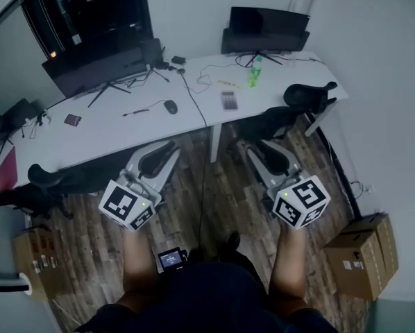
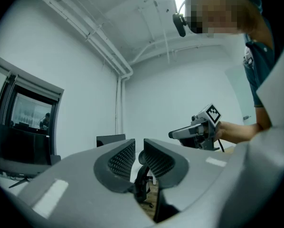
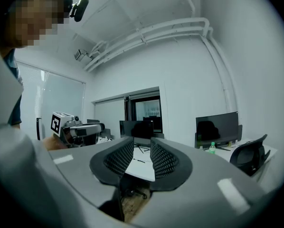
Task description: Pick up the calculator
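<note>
The calculator [image 1: 229, 100] lies flat on the white bench [image 1: 124, 127], on its right half, with nothing touching it. Near it on the far side a green bottle [image 1: 254, 73] stands upright, and a monitor [image 1: 266, 30] stands at the corner behind that. A mouse [image 1: 170, 106] sits well apart to the calculator's left, and a second monitor [image 1: 96, 71] stands further left. A black chair [image 1: 310, 97] is at the bench's right end.

Both tools are short of the bench, over the wood floor [image 1: 214, 200], well apart from the calculator. The right tool [image 1: 263, 151] points level toward the bench and is angled slightly inward. In the right gripper view its jaws are drawn close with only a narrow slit between the pads. Nothing is in the slit, and the bench top shows through it. The right hand [image 1: 291, 233] grips the tool behind the marker cube, with the forearm straight out from the body.

The left tool [image 1: 159, 155] mirrors it, level and angled slightly inward. Its jaws are closed and empty, and a chair shows through the thin gap between them. The left hand [image 1: 131, 233] holds it the same way, at about the same height as the right.
</note>
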